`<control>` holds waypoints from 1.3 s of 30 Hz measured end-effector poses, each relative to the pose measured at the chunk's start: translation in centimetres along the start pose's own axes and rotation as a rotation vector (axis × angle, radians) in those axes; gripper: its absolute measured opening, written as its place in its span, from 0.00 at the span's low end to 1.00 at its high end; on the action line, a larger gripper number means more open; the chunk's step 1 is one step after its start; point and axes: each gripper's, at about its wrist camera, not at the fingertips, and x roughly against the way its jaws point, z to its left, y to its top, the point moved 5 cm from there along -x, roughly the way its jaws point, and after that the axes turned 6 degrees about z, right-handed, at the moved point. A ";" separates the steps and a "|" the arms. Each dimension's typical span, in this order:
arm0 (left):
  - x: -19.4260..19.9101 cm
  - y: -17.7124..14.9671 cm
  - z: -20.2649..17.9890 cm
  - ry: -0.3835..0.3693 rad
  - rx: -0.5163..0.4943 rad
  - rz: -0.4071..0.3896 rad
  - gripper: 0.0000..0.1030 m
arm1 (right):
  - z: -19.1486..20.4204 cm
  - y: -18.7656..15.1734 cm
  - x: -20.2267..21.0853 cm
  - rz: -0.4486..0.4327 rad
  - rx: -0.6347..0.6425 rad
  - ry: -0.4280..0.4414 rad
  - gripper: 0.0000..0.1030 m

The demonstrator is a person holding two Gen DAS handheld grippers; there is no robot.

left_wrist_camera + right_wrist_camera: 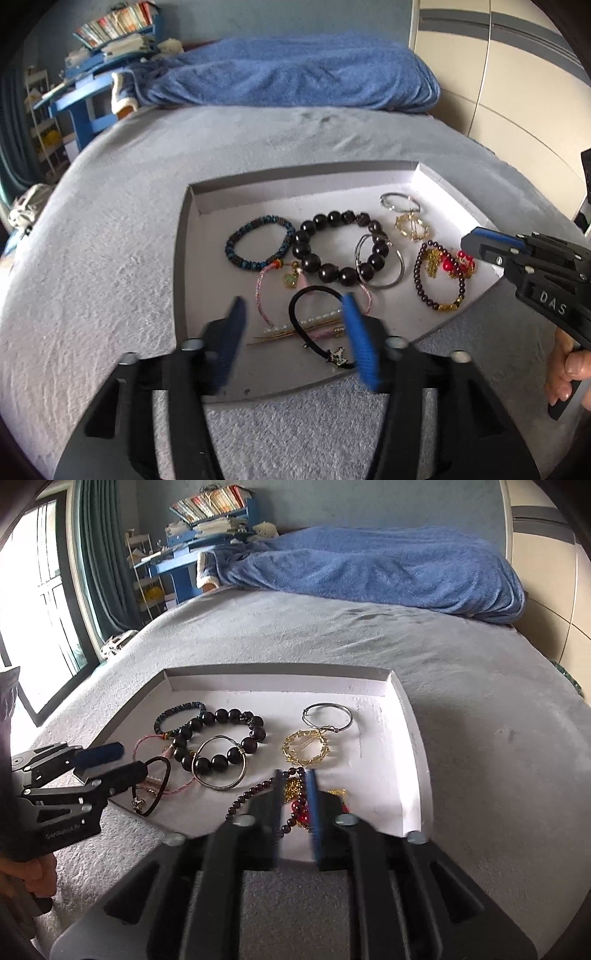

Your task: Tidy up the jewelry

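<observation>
**Two grippers held over a tray of mixed jewelry**

Wide-spread fingers are noted on the left gripper (293, 332), poised over a black hair tie (317, 325). Narrowly parted fingers are noted on the right gripper (293, 805), set over a dark red bead bracelet (255, 794) with gold chain. Farther back in the white tray (413, 738), large black beads (332, 247), silver hoops and a gold ring are seen on the grey bed.
</observation>
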 end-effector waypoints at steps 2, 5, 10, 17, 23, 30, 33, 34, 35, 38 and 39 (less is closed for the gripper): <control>0.5 -0.2 -0.1 0.003 -0.001 -0.025 0.72 | -0.1 -0.3 0.5 -0.027 -0.003 0.005 0.32; 1.4 -0.4 0.0 0.010 0.012 -0.067 0.77 | -0.5 -0.9 1.2 -0.049 -0.007 -0.001 0.41; 3.0 -0.8 0.5 0.037 0.052 -0.129 0.88 | -1.3 -1.8 2.9 -0.110 -0.035 -0.005 0.67; 4.7 -2.4 0.1 0.065 0.061 -0.174 0.94 | -1.1 -3.2 5.2 -0.166 -0.032 -0.023 0.85; 6.4 -3.7 -0.7 0.087 0.049 -0.220 0.95 | -0.7 -5.5 6.8 -0.177 -0.029 -0.027 0.93; 7.4 -5.2 -1.1 0.086 0.047 -0.252 0.95 | -1.0 -7.4 8.1 -0.207 -0.067 -0.032 0.95; 7.6 -5.2 -0.7 0.085 0.069 -0.261 0.95 | -0.7 -7.3 8.0 -0.208 -0.054 -0.043 0.95; 7.6 -5.3 -0.6 0.084 0.075 -0.258 0.95 | -0.5 -7.3 7.9 -0.204 -0.044 -0.047 0.95; 7.4 -5.3 -0.4 0.084 0.085 -0.249 0.95 | -0.3 -7.4 7.8 -0.203 -0.035 -0.053 0.95; 7.3 -5.5 0.0 0.080 0.104 -0.241 0.95 | 0.1 -7.3 7.9 -0.208 -0.015 -0.062 0.95; 7.3 -5.5 0.1 0.077 0.108 -0.242 0.95 | 0.2 -7.3 7.9 -0.210 -0.012 -0.063 0.95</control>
